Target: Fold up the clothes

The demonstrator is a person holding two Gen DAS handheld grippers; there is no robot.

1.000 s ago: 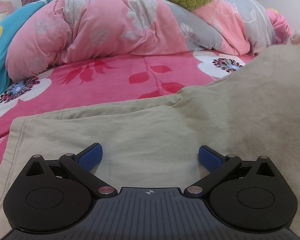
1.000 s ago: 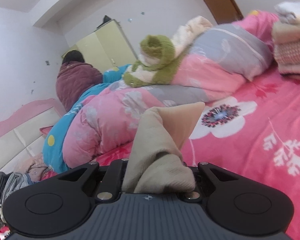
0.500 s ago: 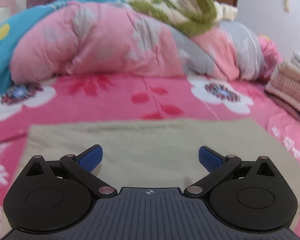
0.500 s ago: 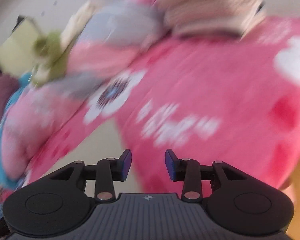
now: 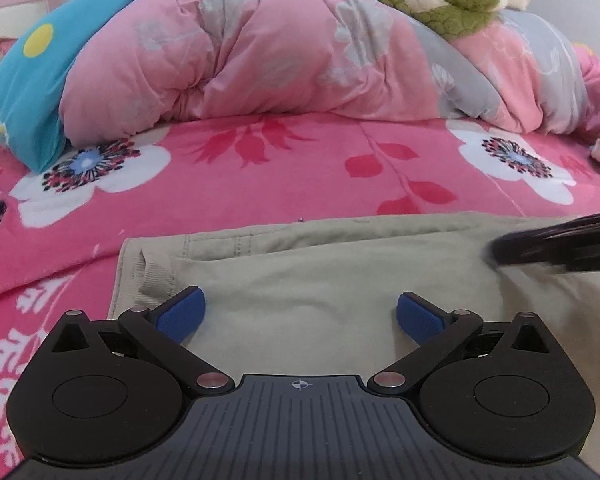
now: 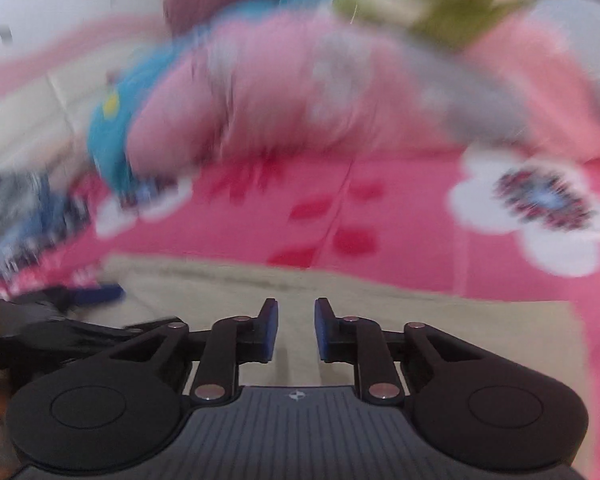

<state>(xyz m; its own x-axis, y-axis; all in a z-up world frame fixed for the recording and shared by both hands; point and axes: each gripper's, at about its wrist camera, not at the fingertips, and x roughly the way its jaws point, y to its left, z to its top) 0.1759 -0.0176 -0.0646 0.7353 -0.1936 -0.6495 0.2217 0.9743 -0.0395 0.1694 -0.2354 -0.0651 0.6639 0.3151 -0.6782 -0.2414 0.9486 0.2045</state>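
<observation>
Beige trousers (image 5: 340,272), one, left gripper (image 5: 300,312) jaws apart, right gripper (image 6: 296,328) jaws closing, empty

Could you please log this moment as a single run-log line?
garment: beige trousers flat on bed | left gripper: open, above waistband | right gripper: closing, nothing between fingers

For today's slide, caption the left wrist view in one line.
Open left gripper hovers over khaki trousers on a pink floral bedsheet, beside a bunched quilt.

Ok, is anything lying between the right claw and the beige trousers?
Nothing visible. The right claw, empty and closing, hangs just over the beige trousers; the left claw sits wide open further along the same cloth.
</observation>
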